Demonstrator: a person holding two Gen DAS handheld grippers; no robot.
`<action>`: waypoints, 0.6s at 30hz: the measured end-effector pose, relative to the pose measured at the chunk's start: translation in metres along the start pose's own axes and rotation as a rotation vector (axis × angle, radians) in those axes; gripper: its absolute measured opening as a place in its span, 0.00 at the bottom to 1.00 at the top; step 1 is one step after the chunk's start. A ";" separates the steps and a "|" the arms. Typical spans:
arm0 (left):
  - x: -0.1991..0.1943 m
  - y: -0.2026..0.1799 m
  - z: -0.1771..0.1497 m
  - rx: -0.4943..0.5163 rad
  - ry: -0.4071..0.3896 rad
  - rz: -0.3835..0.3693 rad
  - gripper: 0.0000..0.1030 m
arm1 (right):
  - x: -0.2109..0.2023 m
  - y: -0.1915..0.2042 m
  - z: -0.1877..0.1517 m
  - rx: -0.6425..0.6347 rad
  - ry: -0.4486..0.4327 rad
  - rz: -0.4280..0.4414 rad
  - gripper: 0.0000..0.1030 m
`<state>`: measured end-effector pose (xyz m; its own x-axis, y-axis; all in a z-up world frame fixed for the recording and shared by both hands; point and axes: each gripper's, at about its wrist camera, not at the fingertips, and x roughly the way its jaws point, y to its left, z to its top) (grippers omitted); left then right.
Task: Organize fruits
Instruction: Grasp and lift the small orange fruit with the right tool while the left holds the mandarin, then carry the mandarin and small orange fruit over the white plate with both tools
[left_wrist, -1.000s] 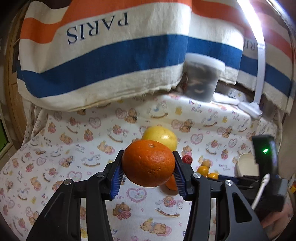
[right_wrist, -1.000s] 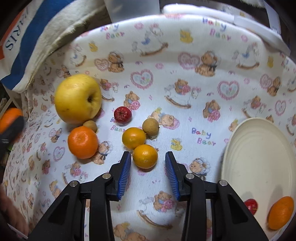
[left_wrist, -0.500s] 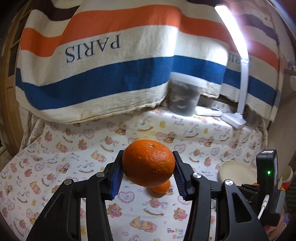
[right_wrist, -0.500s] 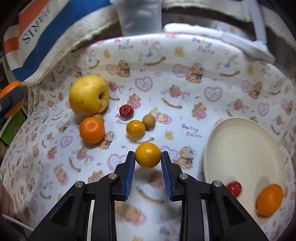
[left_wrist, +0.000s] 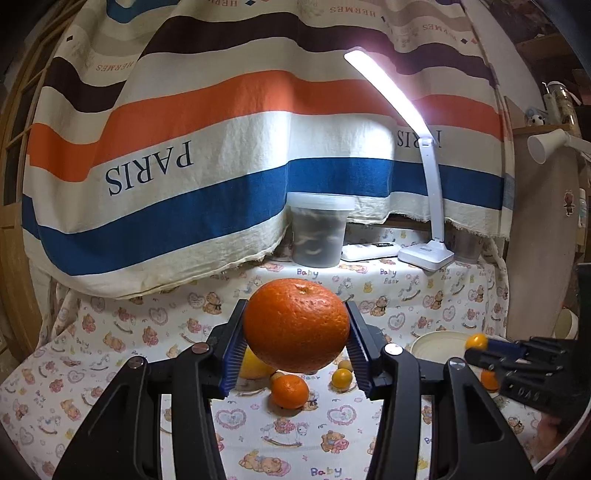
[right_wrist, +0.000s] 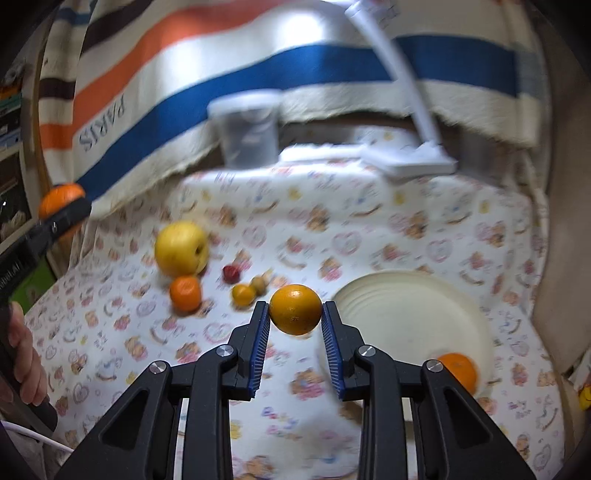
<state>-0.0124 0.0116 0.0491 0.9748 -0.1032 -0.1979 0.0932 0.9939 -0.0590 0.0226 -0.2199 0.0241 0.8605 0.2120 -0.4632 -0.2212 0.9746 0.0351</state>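
Behind, striped cloth (left_wrist: 207, 155) reads "PARIS", "HERMES"; tablecloth (left_wrist: 406, 295) "Baby Bear".

yellow apple (left_wrist: 250, 366) mostly hidden behind the big orange (left_wrist: 296, 325), plate (left_wrist: 437, 341) cut off behind the gripper finger right of that orange, right wrist view all motion-blurred, lidded tub (left_wrist: 319, 230) contents too murky to tell

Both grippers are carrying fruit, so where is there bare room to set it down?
The plate is mostly bare; only one orange shows, at its near edge. The cloth between plate and lamp base is bare too. It is crowded left of the plate, around the yellow apple and small fruits.
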 end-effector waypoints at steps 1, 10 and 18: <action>0.000 -0.001 -0.001 -0.003 0.003 -0.003 0.46 | -0.002 -0.004 0.000 0.000 -0.012 -0.008 0.29; 0.003 -0.021 -0.011 0.027 0.050 -0.031 0.46 | -0.018 -0.038 0.005 0.074 -0.028 -0.031 0.29; -0.019 -0.068 0.009 0.095 0.088 -0.166 0.46 | -0.036 -0.058 0.014 0.132 -0.051 -0.065 0.29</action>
<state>-0.0349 -0.0534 0.0659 0.9232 -0.2646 -0.2786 0.2739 0.9618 -0.0060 0.0111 -0.2826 0.0513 0.8940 0.1482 -0.4230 -0.1046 0.9867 0.1246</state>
